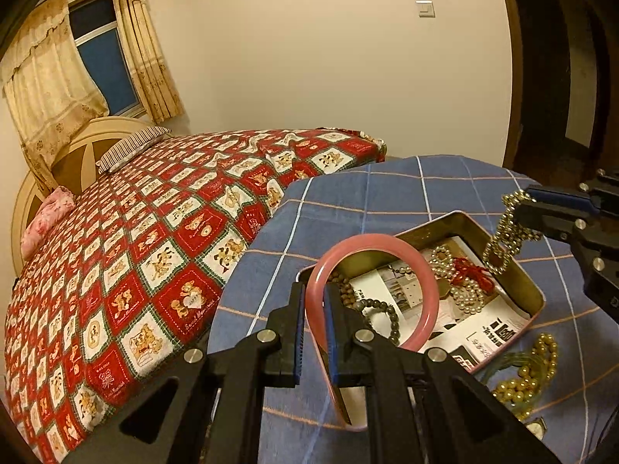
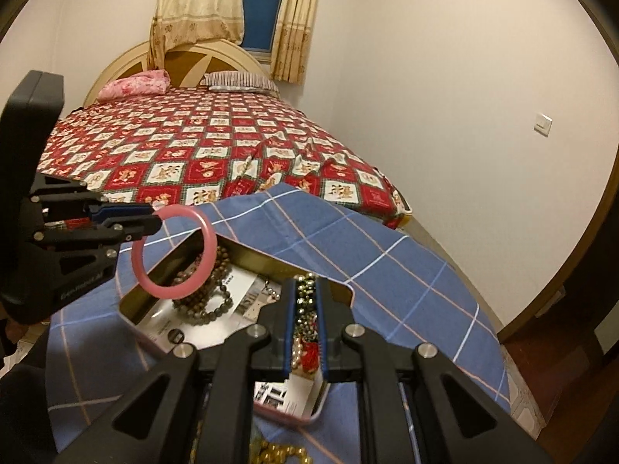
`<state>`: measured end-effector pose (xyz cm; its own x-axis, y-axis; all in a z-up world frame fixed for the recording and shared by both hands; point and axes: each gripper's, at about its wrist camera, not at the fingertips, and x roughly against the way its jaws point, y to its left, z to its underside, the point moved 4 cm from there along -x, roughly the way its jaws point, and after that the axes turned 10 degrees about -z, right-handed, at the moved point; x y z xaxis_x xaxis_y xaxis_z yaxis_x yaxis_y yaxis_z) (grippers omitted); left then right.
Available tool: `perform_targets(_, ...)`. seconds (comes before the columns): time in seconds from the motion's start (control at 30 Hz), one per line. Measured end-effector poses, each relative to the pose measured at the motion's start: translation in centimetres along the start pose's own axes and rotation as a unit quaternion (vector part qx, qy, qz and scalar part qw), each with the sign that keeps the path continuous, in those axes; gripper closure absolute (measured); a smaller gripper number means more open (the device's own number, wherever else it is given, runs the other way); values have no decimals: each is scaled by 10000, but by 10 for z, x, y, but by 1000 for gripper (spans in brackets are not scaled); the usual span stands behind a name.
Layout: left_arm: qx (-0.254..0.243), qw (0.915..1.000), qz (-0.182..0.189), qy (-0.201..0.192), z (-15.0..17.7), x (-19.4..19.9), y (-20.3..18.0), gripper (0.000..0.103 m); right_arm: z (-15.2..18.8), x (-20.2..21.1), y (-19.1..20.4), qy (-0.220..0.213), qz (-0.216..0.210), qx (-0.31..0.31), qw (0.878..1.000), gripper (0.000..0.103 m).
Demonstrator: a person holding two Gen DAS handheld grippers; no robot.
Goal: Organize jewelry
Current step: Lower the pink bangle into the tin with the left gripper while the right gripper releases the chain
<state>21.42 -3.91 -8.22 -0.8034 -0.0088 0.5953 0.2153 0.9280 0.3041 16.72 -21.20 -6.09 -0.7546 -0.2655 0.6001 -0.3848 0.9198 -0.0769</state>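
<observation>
The left gripper (image 1: 314, 332) had its fingers clamped on a pink bangle (image 1: 419, 270), held at lower centre of the left view above the open tin (image 1: 536, 294) on the blue-checked desk (image 1: 348, 201). At right, the right gripper (image 2: 305, 332) pinched a gold bead chain (image 1: 503, 232), hanging over the tin's far end.

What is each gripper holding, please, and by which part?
Left gripper pinches the pink bangle on its rim; right gripper grips the gold bead chain near its upper end.
</observation>
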Motion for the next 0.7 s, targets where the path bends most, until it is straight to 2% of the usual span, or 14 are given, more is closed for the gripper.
perform_targets(0.4, -163, 9996, -16, 244, 6, -29, -10, 94, 8, -30, -9, 311, -16, -26, 9995, 91)
perform_targets(0.7, -259, 9992, -96, 287, 6, -37, -14, 94, 11, -44, -11, 445, -10, -34, 9990, 91)
